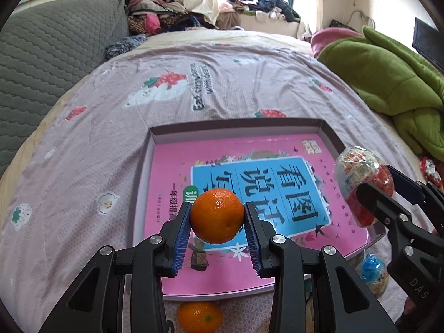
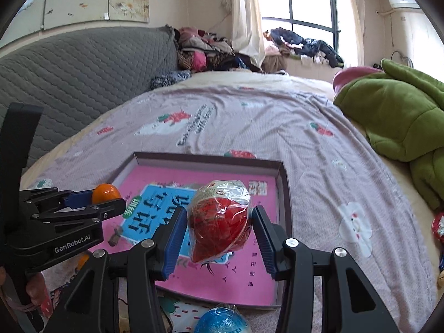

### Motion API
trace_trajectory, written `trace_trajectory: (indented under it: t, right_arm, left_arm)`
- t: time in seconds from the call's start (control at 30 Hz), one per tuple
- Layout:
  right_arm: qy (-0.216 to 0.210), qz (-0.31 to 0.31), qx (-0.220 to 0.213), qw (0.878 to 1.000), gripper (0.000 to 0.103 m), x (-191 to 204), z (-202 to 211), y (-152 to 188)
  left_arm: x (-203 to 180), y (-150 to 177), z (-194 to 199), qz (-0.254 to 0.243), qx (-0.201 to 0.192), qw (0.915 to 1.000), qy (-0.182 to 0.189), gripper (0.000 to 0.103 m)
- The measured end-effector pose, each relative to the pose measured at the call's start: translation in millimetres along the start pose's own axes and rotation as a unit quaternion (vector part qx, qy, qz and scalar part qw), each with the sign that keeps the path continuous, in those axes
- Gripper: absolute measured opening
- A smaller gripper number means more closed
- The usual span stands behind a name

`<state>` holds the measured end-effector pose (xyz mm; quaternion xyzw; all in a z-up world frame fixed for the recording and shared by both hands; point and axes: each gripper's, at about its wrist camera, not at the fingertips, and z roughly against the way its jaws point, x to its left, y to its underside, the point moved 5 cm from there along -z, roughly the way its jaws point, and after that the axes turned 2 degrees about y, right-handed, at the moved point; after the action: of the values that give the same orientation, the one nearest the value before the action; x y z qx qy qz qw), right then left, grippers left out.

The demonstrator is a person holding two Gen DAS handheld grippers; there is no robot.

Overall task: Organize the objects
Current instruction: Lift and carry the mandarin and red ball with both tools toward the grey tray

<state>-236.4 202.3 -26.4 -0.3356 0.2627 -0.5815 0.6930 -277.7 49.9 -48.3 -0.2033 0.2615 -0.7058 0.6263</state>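
Orange mandarin [image 1: 217,216] pinched in left gripper [image 1: 217,223], crinkly wrapped snack [image 2: 220,219] clamped in right gripper [image 2: 219,231]; both hover over the tray [image 2: 285,194] on the bed. Risks: round fruit rolling once released; slick wrapper slipping out early; grippers colliding

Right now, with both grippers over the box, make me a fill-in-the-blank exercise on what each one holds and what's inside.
1. The left gripper is shut on an ____.
2. The right gripper holds a wrapped snack whose lower part is ____ in colour.
3. Inside the shallow box lies a pink ____.
4. A second orange lies on the bedsheet, ____ the box.

Missing words: orange; red; book; outside
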Motion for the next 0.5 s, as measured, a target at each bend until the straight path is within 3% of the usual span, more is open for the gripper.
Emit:
trace_trajectory:
  t: [0.5]
  right_arm:
    - [0.014,0.017,0.073,0.997,0.049,5.4,-40.2,18.1]
  left_arm:
    - [-5.9,10.7,-40.6,-0.018,0.065,0.9977,0.000,0.038]
